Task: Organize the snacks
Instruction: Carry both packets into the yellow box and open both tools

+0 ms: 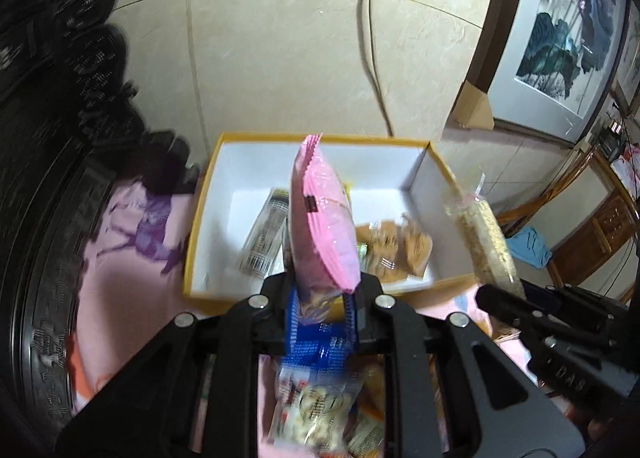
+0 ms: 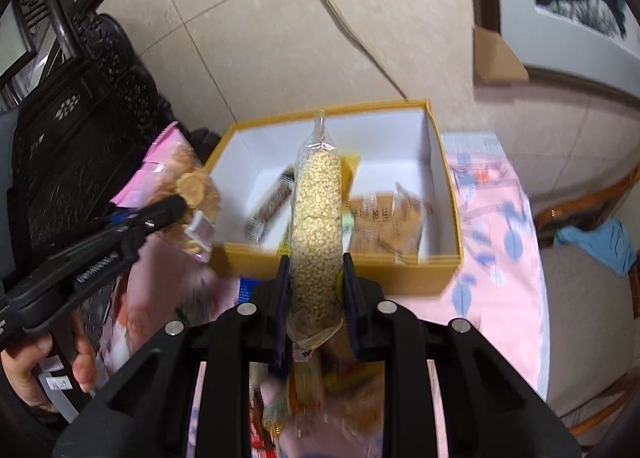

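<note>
My left gripper (image 1: 320,298) is shut on a pink snack bag (image 1: 324,226) and holds it upright just before the near wall of a yellow box (image 1: 224,162). My right gripper (image 2: 314,278) is shut on a clear bag of pale puffed grains (image 2: 316,218), held upright over the near wall of the same box (image 2: 340,264). Inside the box lie a dark striped packet (image 1: 266,236) and brown packets (image 1: 396,248). The right gripper and grain bag (image 1: 484,238) show at the right of the left wrist view. The pink bag (image 2: 176,178) shows at the left of the right wrist view.
Loose snack packets (image 1: 316,390) lie under the grippers on a pink floral tablecloth (image 2: 496,258). A tiled wall with a socket and cable (image 1: 372,38) stands behind the box. Dark carved furniture (image 1: 52,138) is at the left, a framed painting (image 1: 560,38) at the right.
</note>
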A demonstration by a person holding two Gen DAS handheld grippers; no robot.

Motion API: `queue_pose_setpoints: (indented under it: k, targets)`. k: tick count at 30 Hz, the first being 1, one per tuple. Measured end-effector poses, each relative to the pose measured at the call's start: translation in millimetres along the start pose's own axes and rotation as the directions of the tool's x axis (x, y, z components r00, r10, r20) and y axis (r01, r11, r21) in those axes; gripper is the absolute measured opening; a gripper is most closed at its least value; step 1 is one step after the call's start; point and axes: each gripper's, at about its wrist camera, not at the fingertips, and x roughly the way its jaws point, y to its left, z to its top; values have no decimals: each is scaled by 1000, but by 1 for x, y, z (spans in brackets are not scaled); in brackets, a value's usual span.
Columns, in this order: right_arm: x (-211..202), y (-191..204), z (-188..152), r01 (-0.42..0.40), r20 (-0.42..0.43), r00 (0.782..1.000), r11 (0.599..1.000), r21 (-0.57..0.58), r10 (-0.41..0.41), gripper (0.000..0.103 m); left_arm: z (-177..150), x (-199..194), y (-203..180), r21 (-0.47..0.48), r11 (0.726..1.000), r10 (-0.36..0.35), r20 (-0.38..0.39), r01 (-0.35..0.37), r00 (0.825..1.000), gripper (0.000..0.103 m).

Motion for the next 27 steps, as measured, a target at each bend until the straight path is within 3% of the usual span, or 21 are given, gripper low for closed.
queue_pose_setpoints:
  k: [3, 4, 5, 6, 9, 16, 27]
  targets:
    - [9, 5, 35, 29, 13, 1000, 999, -21, -28, 25, 28, 15, -6, 3, 1000, -3, -38, 3, 999, 23]
    - [13, 7, 45, 47, 0, 999, 999, -29, -47, 26, 35, 17, -7, 2, 1000, 5, -37, -5, 999, 41]
    - [18, 8, 54, 71, -10, 997, 997, -32, -71, 28, 40, 17, -7, -2, 1000, 12, -26, -12, 1000, 73]
    - [21, 8, 60, 87, -11, 996, 996, -31, -87, 31, 46, 14, -8, -7, 1000, 26, 1, -26, 1000, 81]
    - [29, 5, 71, 138, -29, 990, 990, -16, -138, 45, 57, 8, -7, -9, 1000, 22, 33, -21, 999, 86]
    - [33, 4, 63, 136, -38, 990, 990, -34, -137, 45, 50, 11, 0, -1, 1000, 23, 22, -23, 999, 86]
    - [15, 0, 19, 96, -105, 989, 990, -101, -107, 45, -25, 4, 30, -22, 999, 47, -56, -48, 997, 86]
